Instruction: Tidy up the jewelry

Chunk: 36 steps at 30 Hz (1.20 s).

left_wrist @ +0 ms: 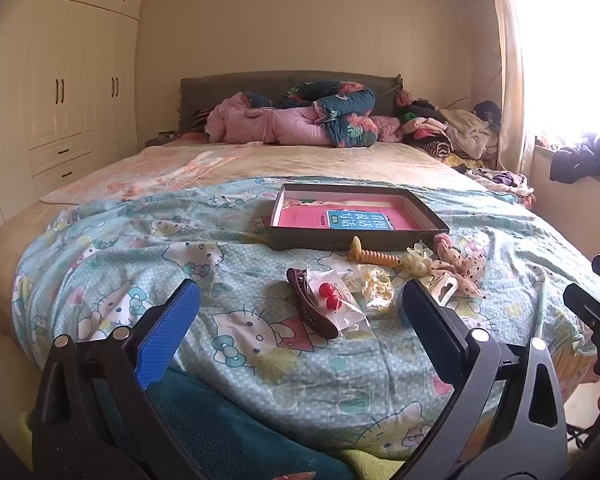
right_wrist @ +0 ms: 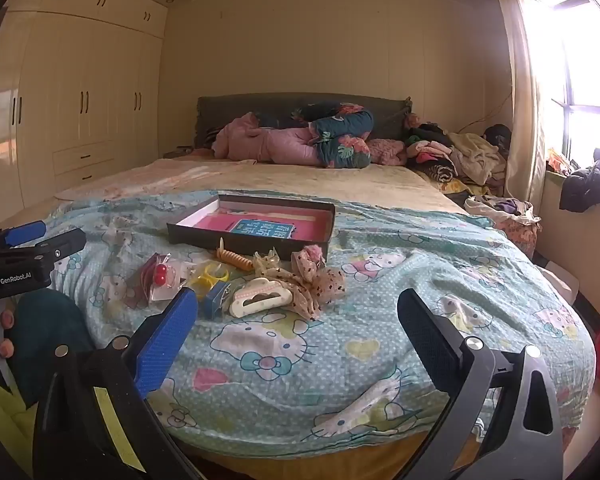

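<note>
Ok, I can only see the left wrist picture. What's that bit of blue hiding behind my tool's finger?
Observer: A small blue thing, maybe a box, lying on the quilt beside the white clip.
Operator: What does the whole clip look like?
Observer: It is shaped like a cloud and lies flat, right next to the spotted bow.
Operator: Is my right tool holding anything?
Observer: No. The right tool is wide open, with nothing gripped between its fingers.
</note>
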Each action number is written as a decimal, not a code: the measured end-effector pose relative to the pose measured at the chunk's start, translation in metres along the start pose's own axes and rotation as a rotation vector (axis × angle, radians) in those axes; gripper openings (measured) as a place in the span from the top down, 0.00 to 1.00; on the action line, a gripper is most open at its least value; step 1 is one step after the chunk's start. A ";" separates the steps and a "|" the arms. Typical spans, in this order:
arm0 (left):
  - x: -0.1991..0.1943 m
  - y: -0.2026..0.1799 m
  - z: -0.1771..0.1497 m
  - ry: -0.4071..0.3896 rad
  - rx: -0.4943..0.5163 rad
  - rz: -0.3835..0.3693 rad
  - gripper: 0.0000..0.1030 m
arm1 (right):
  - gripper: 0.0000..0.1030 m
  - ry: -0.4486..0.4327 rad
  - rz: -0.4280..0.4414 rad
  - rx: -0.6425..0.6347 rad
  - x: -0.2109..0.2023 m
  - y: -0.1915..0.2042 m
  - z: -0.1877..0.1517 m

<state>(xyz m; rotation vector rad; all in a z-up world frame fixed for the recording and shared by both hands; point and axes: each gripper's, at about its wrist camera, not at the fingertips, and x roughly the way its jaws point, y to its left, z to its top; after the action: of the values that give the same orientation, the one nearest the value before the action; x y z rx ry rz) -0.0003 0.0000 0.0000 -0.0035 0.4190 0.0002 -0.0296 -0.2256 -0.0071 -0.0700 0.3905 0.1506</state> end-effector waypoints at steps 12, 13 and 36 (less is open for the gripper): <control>0.001 -0.001 0.000 -0.001 0.002 0.004 0.10 | 0.06 -0.007 0.001 0.000 -0.001 0.000 0.000; 0.001 -0.001 0.000 0.000 0.001 0.002 0.10 | 0.06 -0.009 0.000 0.000 -0.001 0.000 0.000; 0.000 -0.001 0.003 -0.011 0.004 0.003 0.10 | 0.06 -0.012 -0.001 -0.004 -0.003 0.001 0.000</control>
<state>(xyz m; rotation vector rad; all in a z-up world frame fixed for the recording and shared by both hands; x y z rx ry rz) 0.0007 -0.0007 0.0025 0.0006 0.4079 0.0023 -0.0320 -0.2250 -0.0058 -0.0731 0.3781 0.1511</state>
